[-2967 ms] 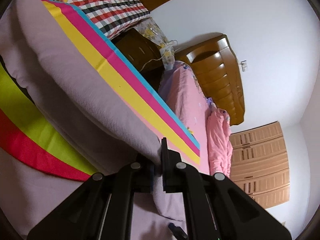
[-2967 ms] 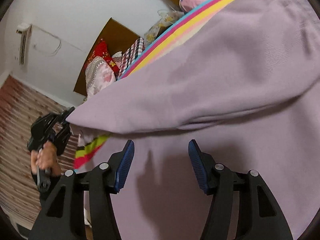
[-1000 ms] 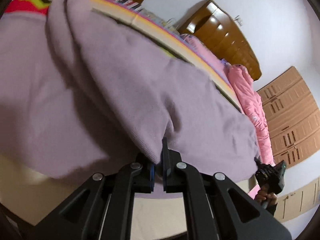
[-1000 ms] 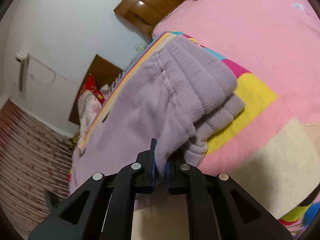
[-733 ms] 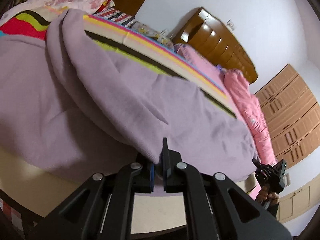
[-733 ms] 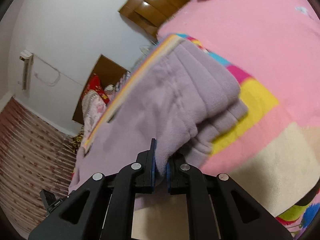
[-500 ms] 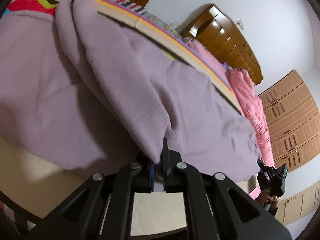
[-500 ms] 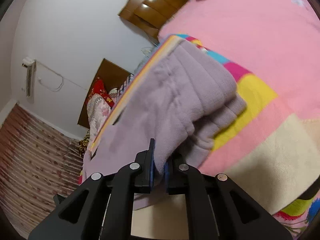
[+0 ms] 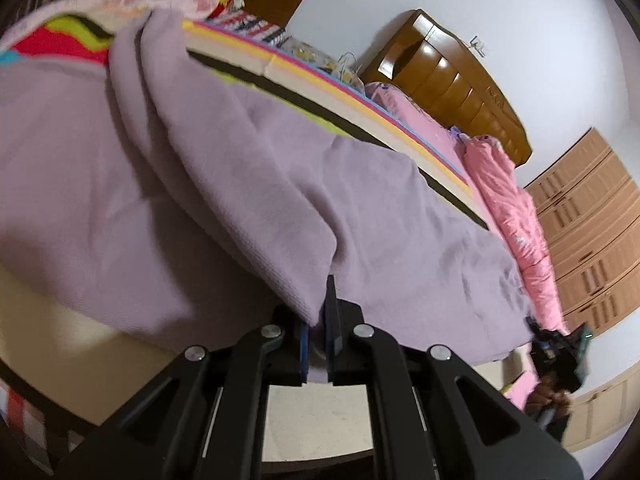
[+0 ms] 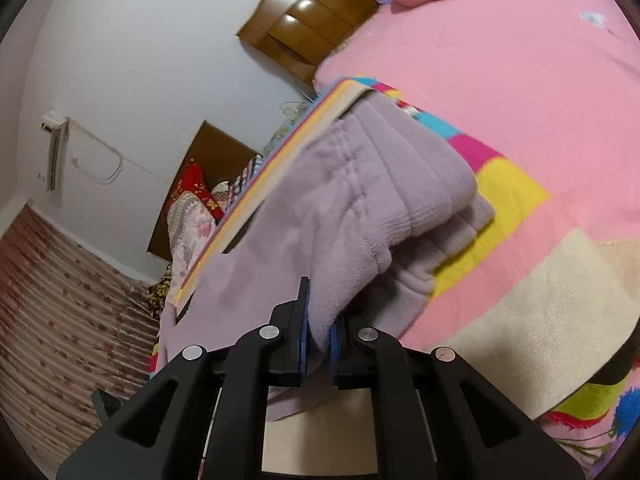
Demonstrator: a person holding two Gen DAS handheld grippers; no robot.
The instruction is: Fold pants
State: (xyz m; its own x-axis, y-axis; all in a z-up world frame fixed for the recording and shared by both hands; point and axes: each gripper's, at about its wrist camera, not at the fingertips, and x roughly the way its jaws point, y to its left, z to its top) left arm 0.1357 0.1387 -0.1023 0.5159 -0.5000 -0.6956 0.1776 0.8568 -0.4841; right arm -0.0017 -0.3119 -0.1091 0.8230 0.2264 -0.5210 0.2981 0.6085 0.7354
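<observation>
Lying across a bed, the lilac fleece pants [image 9: 248, 184] spread over a blanket [image 10: 516, 196] patterned in blocks of pink, yellow, cream and blue. The left gripper [image 9: 318, 320] is clamped on a folded edge of the fabric, its two black fingers pressed together with a thin lip of lilac cloth caught between the blue pads [image 9: 304, 344]. From that pinch the upper layer rises in a long ridge running away toward the far end of the bed, draped over the lower layer beneath it.

In the right wrist view, the right gripper [image 10: 318, 322] is likewise clenched on the pants, gripping a corner of the top layer near the ribbed waistband [image 10: 424, 184], which bunches in thick stacked folds just beyond the fingertips. The lower layers of the waistband rest on the blanket, touching the yellow and pink blocks.

Seen from the left wrist camera, the right gripper appears small at the far lower right, at the other corner of the garment, with the person's hand [image 9: 548, 398] below it; the picture there is blurred.

Beyond the pants lie a pink bedsheet [image 10: 500, 48], a rumpled pink quilt [image 9: 508, 200], a curved wooden headboard [image 9: 452, 84] against the white wall, and light wooden wardrobe doors [image 9: 592, 216]. A heap of floral and checked bedding [image 10: 196, 208] sits at the far side.
</observation>
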